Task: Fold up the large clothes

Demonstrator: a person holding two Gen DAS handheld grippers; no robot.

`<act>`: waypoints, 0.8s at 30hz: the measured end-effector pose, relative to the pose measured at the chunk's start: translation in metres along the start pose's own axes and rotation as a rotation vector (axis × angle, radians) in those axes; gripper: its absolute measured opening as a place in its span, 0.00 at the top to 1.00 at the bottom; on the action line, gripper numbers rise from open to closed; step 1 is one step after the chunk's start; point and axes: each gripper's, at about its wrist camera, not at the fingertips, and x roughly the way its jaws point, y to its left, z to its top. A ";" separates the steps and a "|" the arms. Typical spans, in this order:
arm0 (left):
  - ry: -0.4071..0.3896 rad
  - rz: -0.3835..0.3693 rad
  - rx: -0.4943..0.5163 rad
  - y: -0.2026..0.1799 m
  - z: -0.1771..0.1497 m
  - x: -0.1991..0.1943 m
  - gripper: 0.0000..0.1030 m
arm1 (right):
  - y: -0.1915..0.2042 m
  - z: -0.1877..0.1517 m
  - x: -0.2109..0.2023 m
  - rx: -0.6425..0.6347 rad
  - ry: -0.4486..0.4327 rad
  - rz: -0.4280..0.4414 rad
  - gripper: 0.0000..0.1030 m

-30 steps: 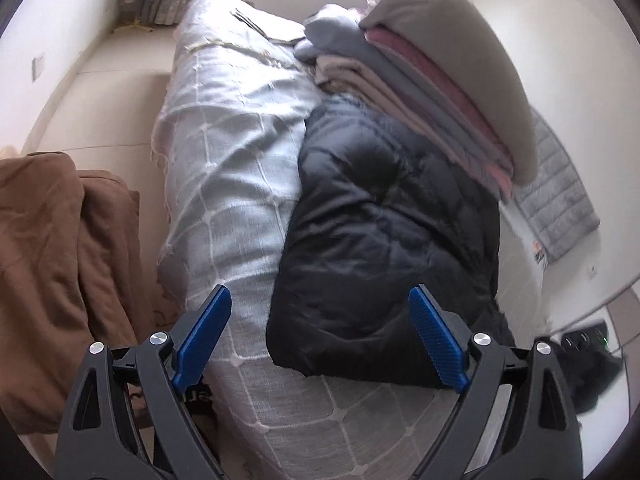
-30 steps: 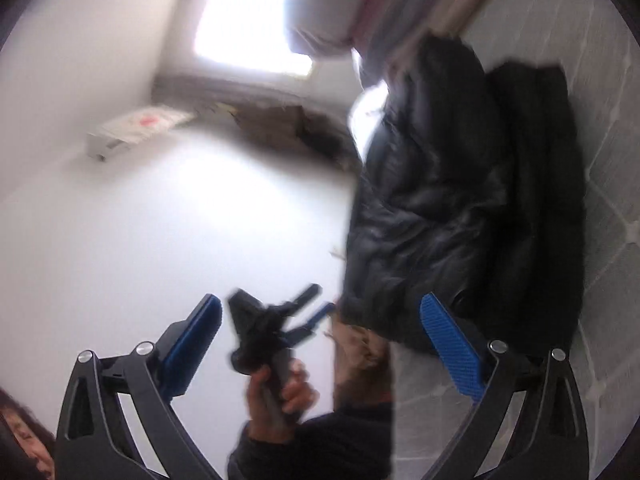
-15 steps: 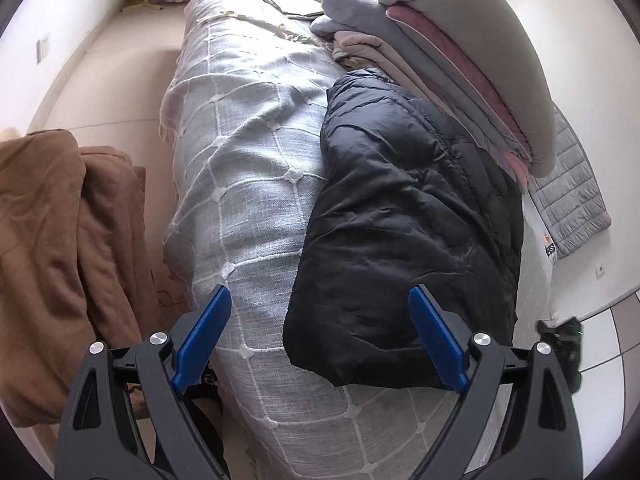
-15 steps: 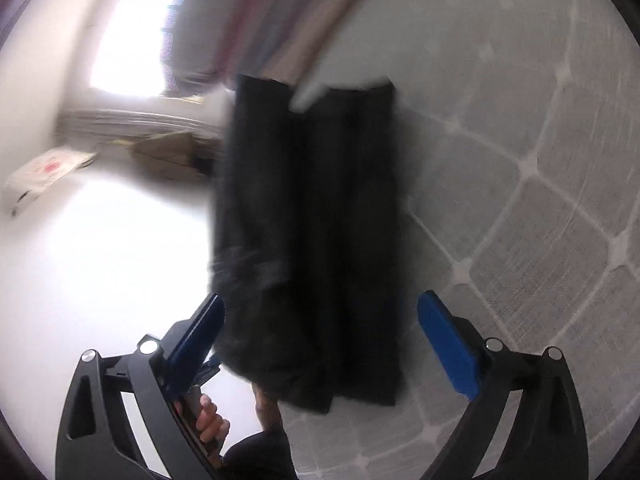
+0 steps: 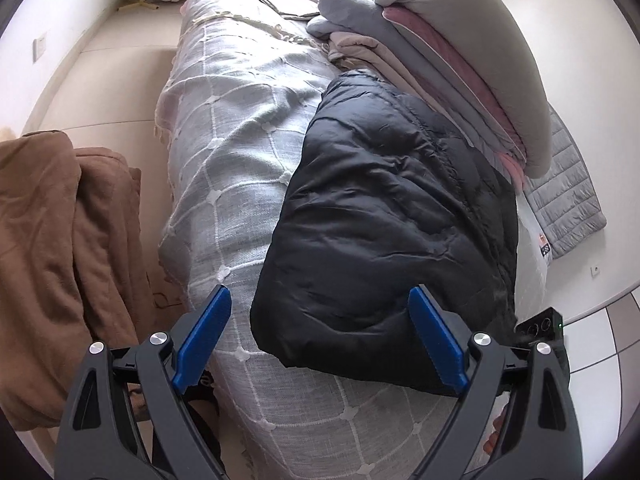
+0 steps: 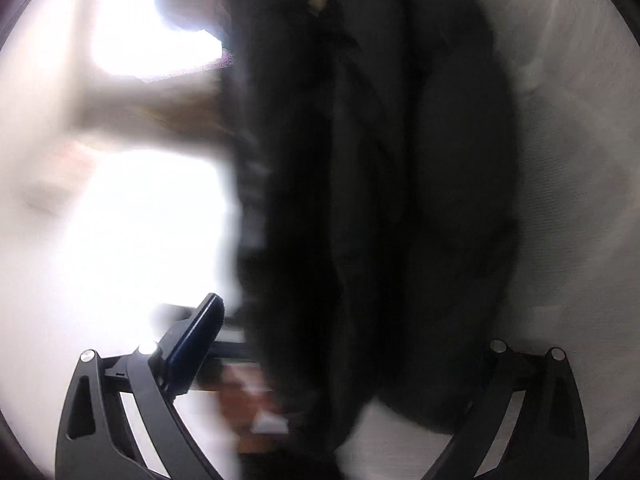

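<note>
In the left wrist view, the left hand-held gripper (image 5: 320, 340) is held wide, and nothing is gripped between its blue fingers (image 5: 204, 332). It is held above the near end of a bed (image 5: 240, 152) that is covered with a pale grey blanket crossed by white lines. A black puffy jacket (image 5: 392, 216) is seen folded into a thick bundle on the bed. It is laid on the right side of the blanket, and its near edge is seen between the two fingers. Just behind the jacket, a stack of folded clothes (image 5: 452, 52) in grey, pink and beige is piled, and the far end of the jacket is touched by it. A brown cloth (image 5: 56, 232) is heaped at the left, beside the bed. A grey quilted mat (image 5: 568, 196) is laid on the floor at the right. A small black box (image 5: 540, 326) with a green light is seen near the right finger.

In the right wrist view, much is blurred. The black puffy jacket (image 6: 380, 200) is seen as a long dark shape down the middle, with the pale blanket of the bed (image 6: 568, 160) at its right. The right hand-held gripper (image 6: 320, 340) seems to be held wide, with its left finger (image 6: 196, 340) clear of the jacket. Its right finger is lost against the dark cloth, so it cannot be told whether the jacket is touched there.
</note>
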 end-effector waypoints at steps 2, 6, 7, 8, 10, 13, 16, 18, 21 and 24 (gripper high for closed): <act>0.011 -0.005 0.005 0.000 -0.001 0.001 0.16 | 0.011 -0.003 -0.012 -0.068 -0.060 -0.134 0.07; -0.001 0.003 -0.016 0.004 -0.001 -0.002 0.16 | 0.039 -0.013 -0.052 -0.121 -0.262 -0.163 0.07; -0.001 -0.002 -0.028 0.006 -0.001 -0.003 0.16 | 0.056 -0.008 -0.059 -0.160 -0.299 -0.109 0.07; 0.001 -0.012 -0.041 0.008 -0.001 -0.003 0.16 | 0.078 0.001 -0.062 -0.202 -0.325 -0.059 0.07; 0.011 -0.038 -0.061 0.009 -0.002 -0.001 0.16 | 0.116 0.020 -0.056 -0.281 -0.335 0.000 0.07; 0.020 -0.045 -0.058 0.007 -0.002 0.002 0.16 | 0.171 0.070 -0.020 -0.360 -0.297 0.002 0.07; 0.027 -0.040 -0.048 0.007 -0.001 0.004 0.16 | 0.169 0.121 0.010 -0.334 -0.215 -0.034 0.07; 0.032 -0.045 -0.052 0.009 -0.001 0.003 0.16 | 0.144 0.140 0.030 -0.279 -0.168 -0.161 0.09; 0.019 -0.070 -0.050 0.011 0.001 -0.003 0.16 | 0.065 0.150 0.032 -0.158 -0.143 -0.189 0.47; -0.004 -0.106 -0.037 0.008 0.003 -0.009 0.15 | 0.027 0.139 0.020 -0.087 -0.173 -0.143 0.51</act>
